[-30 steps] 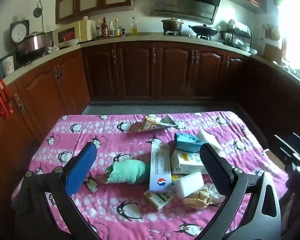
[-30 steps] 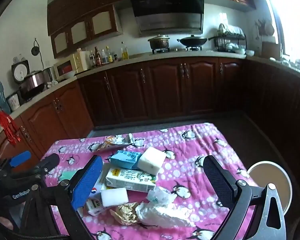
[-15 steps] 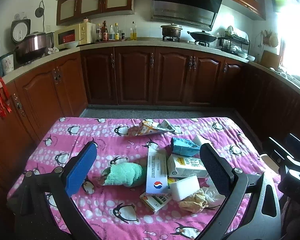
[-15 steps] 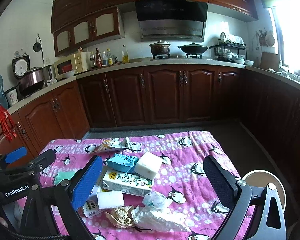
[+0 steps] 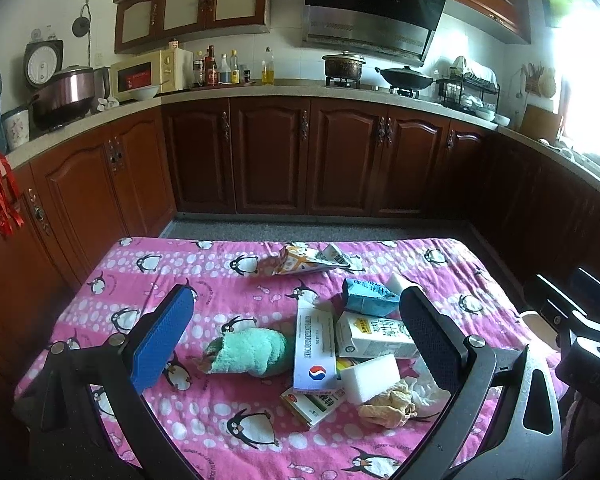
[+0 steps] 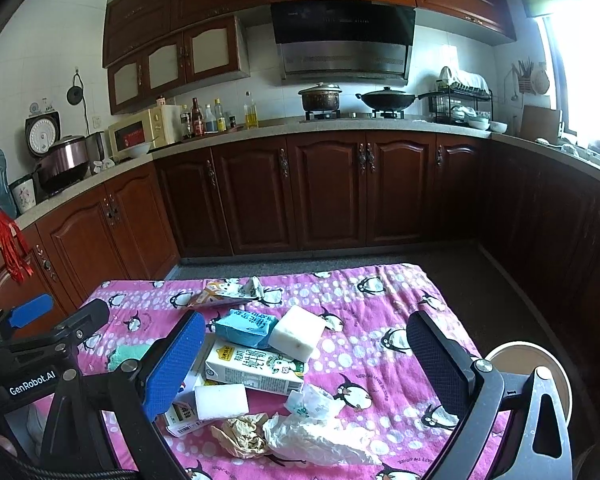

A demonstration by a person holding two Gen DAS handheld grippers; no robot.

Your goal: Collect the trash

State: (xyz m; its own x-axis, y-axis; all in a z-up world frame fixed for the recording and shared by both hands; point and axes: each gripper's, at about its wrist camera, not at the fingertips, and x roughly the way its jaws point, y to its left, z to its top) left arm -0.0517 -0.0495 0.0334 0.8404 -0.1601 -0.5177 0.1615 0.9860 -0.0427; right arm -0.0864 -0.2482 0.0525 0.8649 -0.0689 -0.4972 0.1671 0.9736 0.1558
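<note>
Fingers of left gripper (image 5: 296, 344) and right gripper (image 6: 304, 360) spread wide, holding nothing, above the surface (image 5: 220, 280); trash pile (image 5: 352, 344) lies at 12 o'clock.

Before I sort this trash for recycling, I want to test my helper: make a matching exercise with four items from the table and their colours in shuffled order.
Items:
1. fuzzy cloth
2. small carton near the far end of the pile
3. crumpled paper at the near edge
4. foam block in front of the milk carton

Colours:
A. white
B. mint green
C. tan
D. light blue

Pairs: 1-B, 2-D, 3-C, 4-A
</note>
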